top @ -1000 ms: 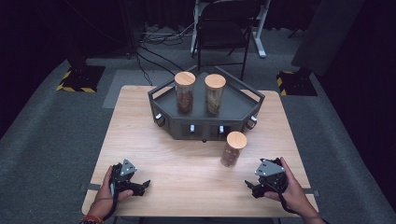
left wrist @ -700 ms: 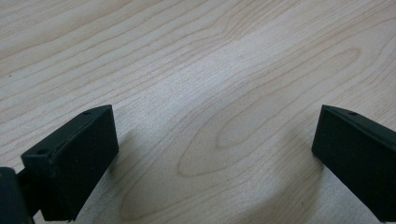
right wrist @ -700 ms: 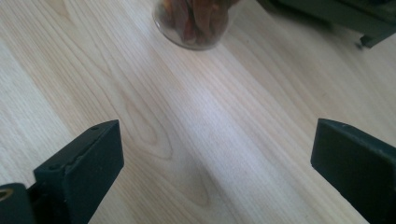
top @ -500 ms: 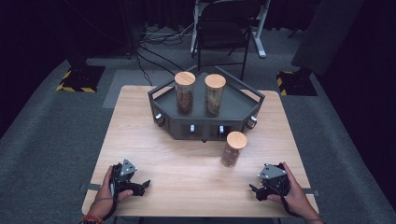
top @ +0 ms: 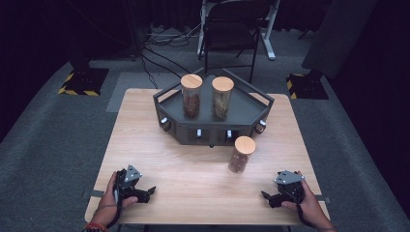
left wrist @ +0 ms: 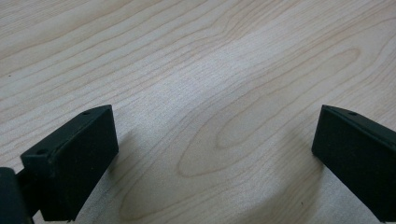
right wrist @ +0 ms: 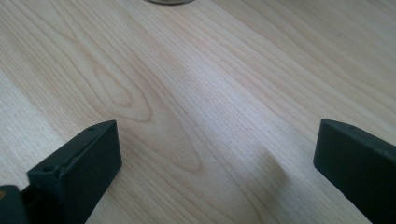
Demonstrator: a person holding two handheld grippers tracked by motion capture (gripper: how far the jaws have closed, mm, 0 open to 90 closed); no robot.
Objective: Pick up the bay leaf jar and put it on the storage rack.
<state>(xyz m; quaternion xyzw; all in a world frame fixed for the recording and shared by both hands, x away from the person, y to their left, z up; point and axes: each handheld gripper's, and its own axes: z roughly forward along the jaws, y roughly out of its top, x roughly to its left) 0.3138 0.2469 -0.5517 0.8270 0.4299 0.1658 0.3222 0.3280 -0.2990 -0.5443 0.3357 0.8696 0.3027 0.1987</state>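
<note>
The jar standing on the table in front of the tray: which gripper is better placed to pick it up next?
Probably the right gripper. The jar stands on the table's right half, nearer to it, and its jaws are open with nothing between them. The left gripper, also open, would have to cross the table.

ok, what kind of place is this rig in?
Likely a lab or studio: dark curtains all round, grey carpet, cables on the floor, hazard-striped stand bases, one wooden table.

clear jar (top: 241, 155) with round wooden lid, brown contents, standing upright on the counter (top: 193, 174) just before the tray (top: 251, 113).
</note>
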